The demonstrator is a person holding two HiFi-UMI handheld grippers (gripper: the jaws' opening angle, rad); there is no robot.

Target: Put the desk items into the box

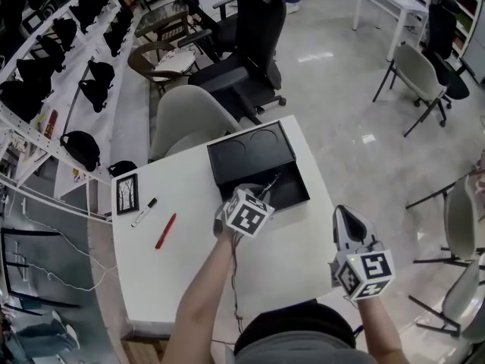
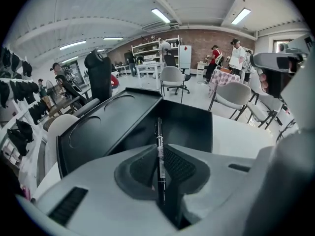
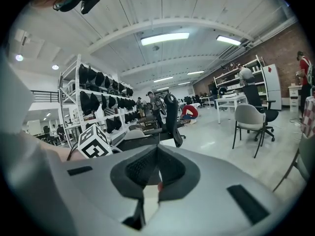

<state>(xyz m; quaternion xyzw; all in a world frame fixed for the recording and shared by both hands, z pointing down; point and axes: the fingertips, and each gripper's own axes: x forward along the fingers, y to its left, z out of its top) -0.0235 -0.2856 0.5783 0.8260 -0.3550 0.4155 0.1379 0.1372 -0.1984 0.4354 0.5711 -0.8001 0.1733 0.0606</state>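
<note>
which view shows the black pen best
The left gripper view: the pen stands large and sharp between the left tool's pads, pointing at the box. The head view shows only its tip poking past the tool. The right gripper view does not show it.

Left tool (image 1: 261, 191), seemingly with pen (image 1: 270, 181), over box (image 1: 301, 196)
</note>
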